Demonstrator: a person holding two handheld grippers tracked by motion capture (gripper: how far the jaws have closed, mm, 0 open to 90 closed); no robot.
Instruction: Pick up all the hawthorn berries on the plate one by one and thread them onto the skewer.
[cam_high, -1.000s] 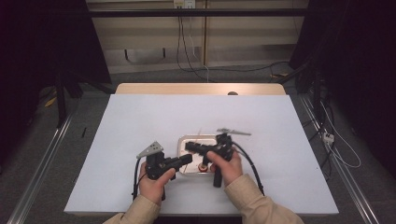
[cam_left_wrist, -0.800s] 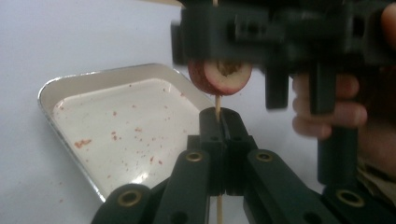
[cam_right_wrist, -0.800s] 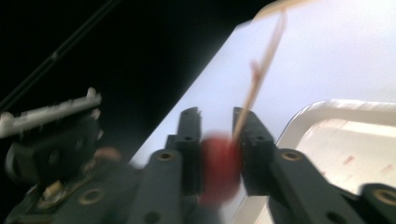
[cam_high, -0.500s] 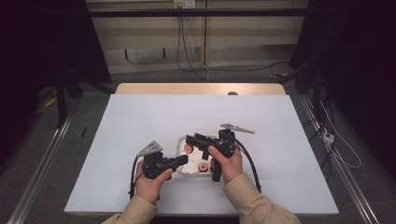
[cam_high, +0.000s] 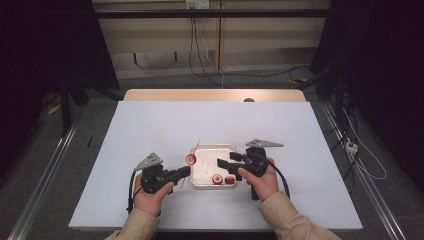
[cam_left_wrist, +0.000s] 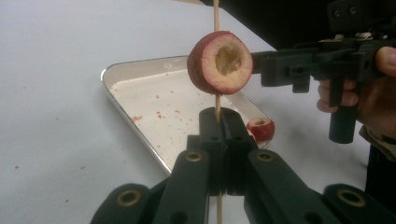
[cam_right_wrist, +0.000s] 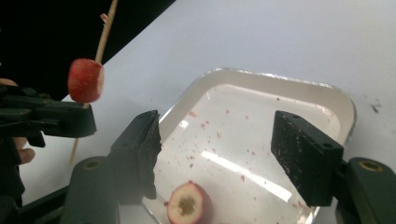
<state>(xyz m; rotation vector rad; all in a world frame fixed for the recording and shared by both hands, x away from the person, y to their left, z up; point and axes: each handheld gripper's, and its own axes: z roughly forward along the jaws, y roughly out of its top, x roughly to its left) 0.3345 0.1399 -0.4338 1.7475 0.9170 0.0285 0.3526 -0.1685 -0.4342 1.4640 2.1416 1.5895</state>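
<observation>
My left gripper (cam_high: 185, 171) (cam_left_wrist: 218, 122) is shut on a thin wooden skewer (cam_left_wrist: 216, 14) (cam_right_wrist: 106, 29) that stands upright between its jaws. A red fruit slice (cam_high: 191, 159) (cam_left_wrist: 219, 63) (cam_right_wrist: 85, 80) with a hollow pale centre is threaded on the skewer just above the jaws, over the tray's left edge. My right gripper (cam_high: 223, 163) (cam_right_wrist: 224, 149) hovers over the small metal tray (cam_high: 214, 148) (cam_left_wrist: 126, 70) (cam_right_wrist: 280, 81). Its jaws have just been opening and hold nothing. Two more slices (cam_high: 217, 178) (cam_right_wrist: 188, 205) (cam_left_wrist: 260, 128) lie at the tray's near edge.
The tray sits on a white table top (cam_high: 150, 130) with red crumbs scattered on it and inside the tray. A wooden table edge (cam_high: 210, 95) shows at the back. Cables and metal rails run along the floor on both sides.
The right gripper has let go near the skewered slice, opened its jaws and drawn back to the right over the tray. The left gripper still grips the skewer in about the same place.
</observation>
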